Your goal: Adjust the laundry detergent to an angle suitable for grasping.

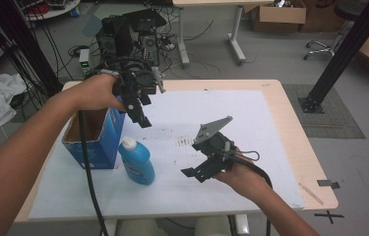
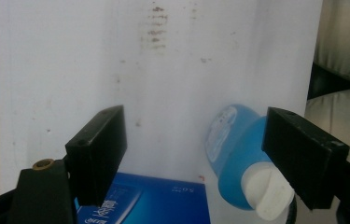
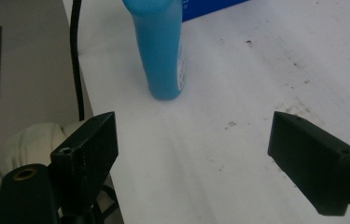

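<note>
White paper covers the desk (image 1: 290,147). Blue bottle (image 1: 137,161) stands upright beside the open blue box (image 1: 96,132). Left gripper (image 1: 140,110) hovers above, jaws apart, empty; right gripper (image 1: 197,172) nearby, likewise. Bottle looks light, smooth, slippery plastic; grasp mid-body, below the white cap (image 2: 270,191).

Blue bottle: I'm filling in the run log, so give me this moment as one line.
blue bottle: upright on table, beside open blue box | left gripper: open, above bottle, empty | right gripper: open, empty, jaws toward bottle
</note>
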